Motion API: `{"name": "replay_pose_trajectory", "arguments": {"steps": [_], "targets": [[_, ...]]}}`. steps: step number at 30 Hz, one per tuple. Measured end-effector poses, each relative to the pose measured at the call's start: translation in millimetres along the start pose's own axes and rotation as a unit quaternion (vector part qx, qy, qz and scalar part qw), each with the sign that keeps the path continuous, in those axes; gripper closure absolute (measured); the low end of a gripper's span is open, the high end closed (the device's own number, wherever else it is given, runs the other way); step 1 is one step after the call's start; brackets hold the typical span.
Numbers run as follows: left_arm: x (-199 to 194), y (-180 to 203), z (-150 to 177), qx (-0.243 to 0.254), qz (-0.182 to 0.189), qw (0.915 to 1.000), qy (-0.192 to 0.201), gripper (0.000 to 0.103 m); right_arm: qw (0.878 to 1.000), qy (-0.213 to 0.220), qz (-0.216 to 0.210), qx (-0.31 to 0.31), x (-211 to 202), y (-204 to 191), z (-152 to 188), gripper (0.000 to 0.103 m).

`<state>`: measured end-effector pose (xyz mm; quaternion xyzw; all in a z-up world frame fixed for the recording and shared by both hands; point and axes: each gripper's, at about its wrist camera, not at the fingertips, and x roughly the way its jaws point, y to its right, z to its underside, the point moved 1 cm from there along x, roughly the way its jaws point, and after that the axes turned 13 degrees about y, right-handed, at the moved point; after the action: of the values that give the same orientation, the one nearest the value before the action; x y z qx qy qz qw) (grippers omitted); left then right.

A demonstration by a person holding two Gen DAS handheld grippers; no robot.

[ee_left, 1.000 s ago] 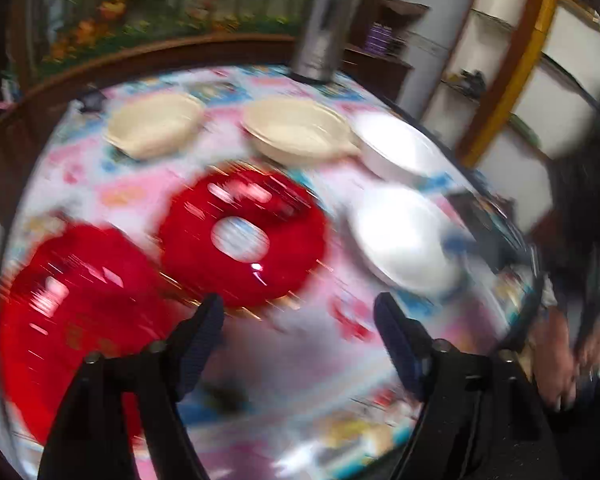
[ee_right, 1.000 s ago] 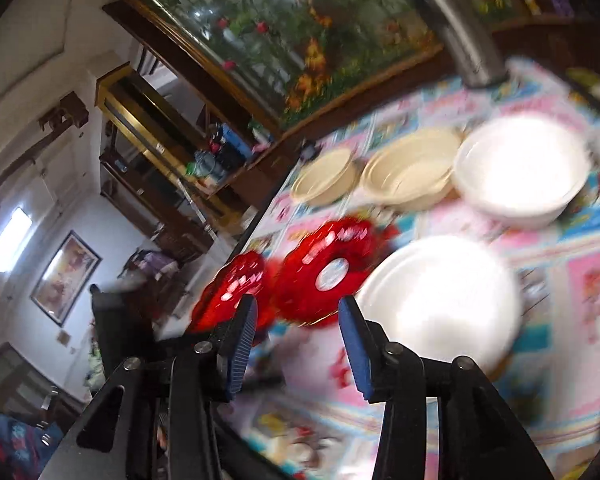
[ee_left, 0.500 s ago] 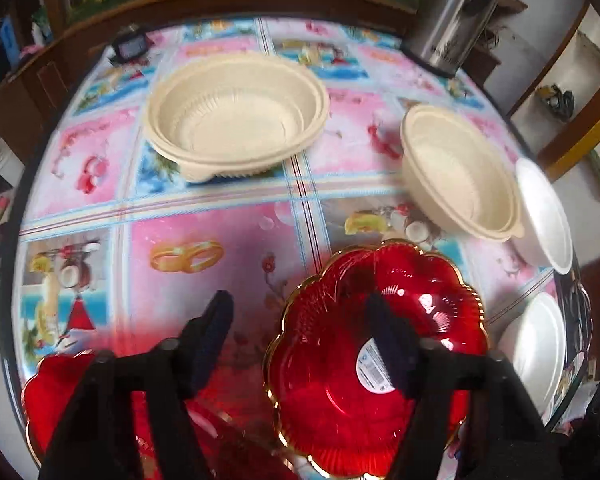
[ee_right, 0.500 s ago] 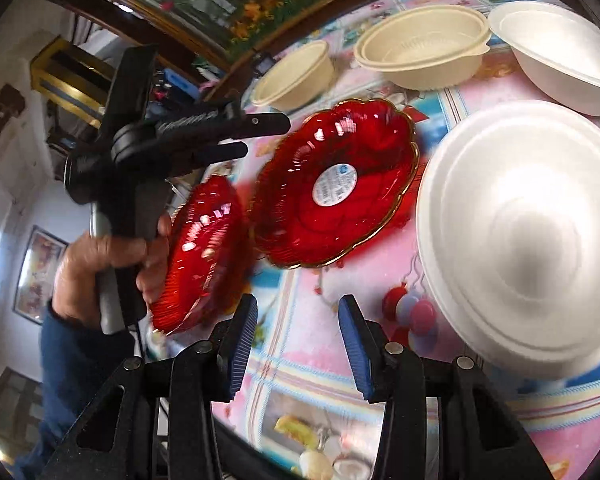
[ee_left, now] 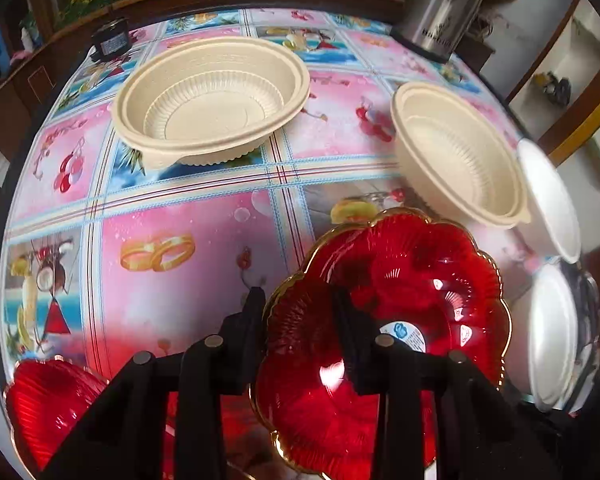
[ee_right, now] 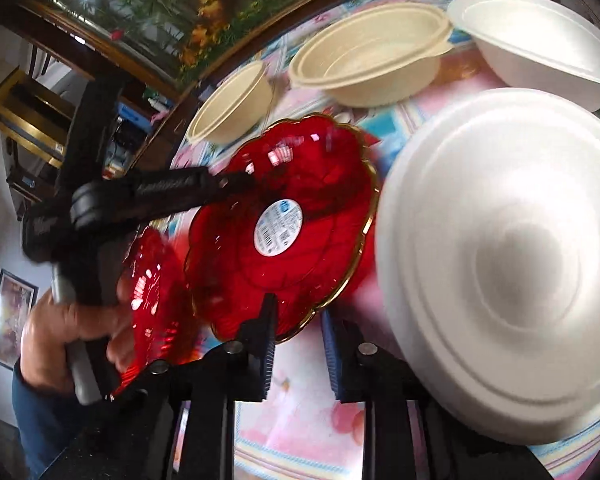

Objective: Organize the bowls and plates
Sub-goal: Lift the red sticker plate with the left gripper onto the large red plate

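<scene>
Second red plate [ee_left: 56, 404] cut off at lower left, half hidden behind tool. Left gripper [ee_left: 296, 312] clamped on near rim of red plate [ee_left: 400, 320], reaching in low from left, plate tilted off table [ee_left: 180, 208]. Right gripper [ee_right: 298, 320] apart, empty, beside white bowl [ee_right: 508, 264]. Motion blur.

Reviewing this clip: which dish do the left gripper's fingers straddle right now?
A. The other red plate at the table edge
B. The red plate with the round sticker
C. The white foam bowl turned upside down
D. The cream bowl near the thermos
B. The left gripper has one finger on each side of the rim of the red plate with the round sticker; the right wrist view shows the same.
</scene>
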<state>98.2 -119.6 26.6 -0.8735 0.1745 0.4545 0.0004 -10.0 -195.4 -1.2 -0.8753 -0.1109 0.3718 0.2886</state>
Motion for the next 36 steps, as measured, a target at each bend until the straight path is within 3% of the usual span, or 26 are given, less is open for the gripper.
{"name": "replay_pose_trajectory", "arguments": {"steps": [17,29,36], "targets": [[-76.8,-5.2,1.3,-0.016,0.019,0.9965,0.08,0.069,0.996,0.057,-0.045,-0.05,-49.2,-29.8,0.8,0.085],[-141.2,-70.7,47.5,-0.073,-0.013,0.9905,0.116,0.069,0.989,0.006,-0.103,-0.109,-33.9,-89.3,16.1,0.085],[-150.5,-124.1,81.8,-0.118,-0.047,0.9859,0.108,0.069,0.979,-0.04,-0.121,-0.16,-1.1,-134.3,37.3,0.085]]}}
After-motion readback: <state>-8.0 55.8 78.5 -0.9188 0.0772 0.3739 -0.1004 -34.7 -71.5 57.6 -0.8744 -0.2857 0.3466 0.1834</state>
